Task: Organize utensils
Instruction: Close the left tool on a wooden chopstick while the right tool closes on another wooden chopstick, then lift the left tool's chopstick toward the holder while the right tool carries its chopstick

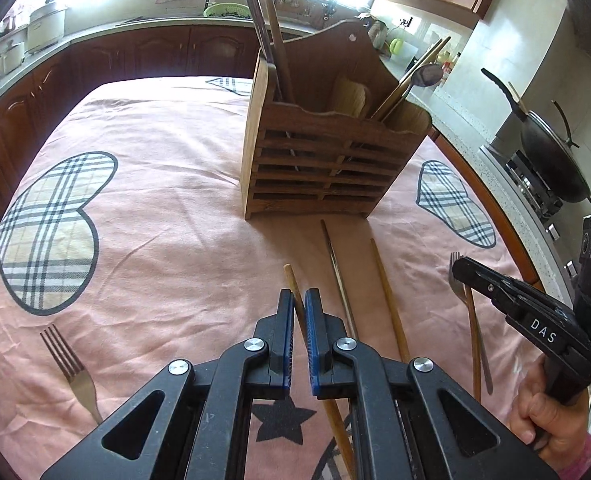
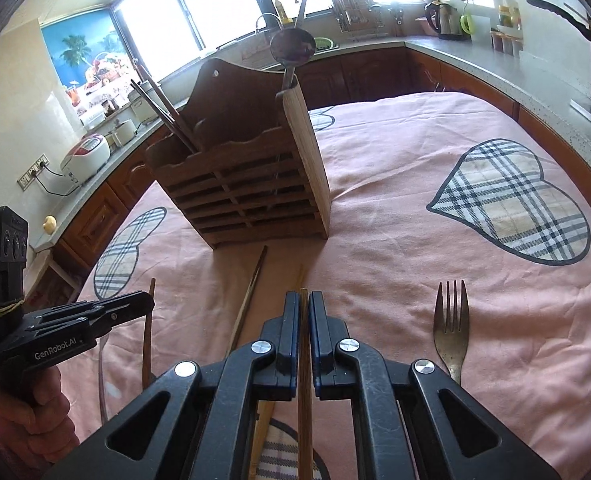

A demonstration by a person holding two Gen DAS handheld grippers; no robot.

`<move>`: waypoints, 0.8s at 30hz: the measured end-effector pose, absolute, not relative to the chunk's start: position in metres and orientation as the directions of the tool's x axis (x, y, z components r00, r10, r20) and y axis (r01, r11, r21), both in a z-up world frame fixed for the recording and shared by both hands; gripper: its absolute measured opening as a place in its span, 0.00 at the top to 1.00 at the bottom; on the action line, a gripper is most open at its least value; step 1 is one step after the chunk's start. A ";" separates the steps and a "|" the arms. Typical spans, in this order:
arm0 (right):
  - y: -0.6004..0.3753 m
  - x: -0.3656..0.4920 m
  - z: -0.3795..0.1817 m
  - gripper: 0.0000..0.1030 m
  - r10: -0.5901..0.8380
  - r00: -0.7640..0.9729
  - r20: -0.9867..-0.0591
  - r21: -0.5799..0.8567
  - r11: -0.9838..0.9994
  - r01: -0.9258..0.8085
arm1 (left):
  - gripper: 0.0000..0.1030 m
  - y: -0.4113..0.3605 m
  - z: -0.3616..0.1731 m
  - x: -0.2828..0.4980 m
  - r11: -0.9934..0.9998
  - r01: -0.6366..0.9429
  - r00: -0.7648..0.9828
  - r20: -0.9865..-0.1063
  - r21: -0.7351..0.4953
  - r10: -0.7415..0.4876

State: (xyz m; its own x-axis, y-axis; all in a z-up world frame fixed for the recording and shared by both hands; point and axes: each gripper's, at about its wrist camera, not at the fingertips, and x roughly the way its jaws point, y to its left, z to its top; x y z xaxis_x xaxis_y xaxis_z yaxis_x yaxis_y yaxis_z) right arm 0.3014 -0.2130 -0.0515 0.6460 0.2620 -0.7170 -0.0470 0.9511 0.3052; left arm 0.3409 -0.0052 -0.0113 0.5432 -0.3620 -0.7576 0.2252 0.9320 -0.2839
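A wooden slatted utensil holder (image 1: 319,160) stands on the pink tablecloth; it holds chopsticks (image 1: 263,28) on its left side and a metal spoon (image 1: 427,76) on its right, and also shows in the right wrist view (image 2: 247,184). My left gripper (image 1: 299,304) is shut on a light wooden chopstick (image 1: 293,284). My right gripper (image 2: 303,304) is shut on a brown wooden chopstick (image 2: 304,400); it also shows in the left wrist view (image 1: 461,266). More loose chopsticks (image 1: 387,296) lie between the grippers and the holder.
A fork (image 1: 69,364) lies at the left on the tablecloth (image 1: 155,200), and another fork (image 2: 450,328) lies at the right. A kitchen counter (image 1: 95,32) with pots and a wok (image 1: 551,148) surrounds the table.
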 end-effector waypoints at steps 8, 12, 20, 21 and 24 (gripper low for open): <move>-0.213 0.279 -0.026 0.96 0.275 0.689 -0.670 0.325 0.944 -0.061 | 0.96 0.016 0.026 0.298 0.919 0.244 0.595 -0.700 -0.310 -0.395; -0.215 0.267 -0.013 0.96 0.280 0.711 -0.645 0.329 0.942 -0.072 | 0.97 0.023 0.041 0.277 0.914 0.254 0.616 -0.675 -0.317 -0.405; -0.216 0.246 0.008 0.96 0.281 0.747 -0.602 0.329 0.940 -0.089 | 0.97 0.038 0.062 0.242 0.905 0.268 0.649 -0.633 -0.330 -0.422; -0.216 0.244 0.010 0.96 0.282 0.751 -0.597 0.328 0.940 -0.091 | 0.97 0.040 0.064 0.238 0.904 0.271 0.652 -0.628 -0.330 -0.425; -0.215 0.238 0.017 0.96 0.282 0.763 -0.581 0.325 0.940 -0.100 | 0.97 0.043 0.070 0.228 0.900 0.280 0.661 -0.613 -0.333 -0.433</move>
State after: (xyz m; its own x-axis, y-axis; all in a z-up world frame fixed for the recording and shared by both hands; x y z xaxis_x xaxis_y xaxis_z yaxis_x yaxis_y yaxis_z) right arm 0.2379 -0.2145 0.0171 0.7634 0.2820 -0.5811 -0.1001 0.9404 0.3249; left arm 0.2284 0.0433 0.0704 0.6613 -0.4327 -0.6128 0.2803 0.9003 -0.3331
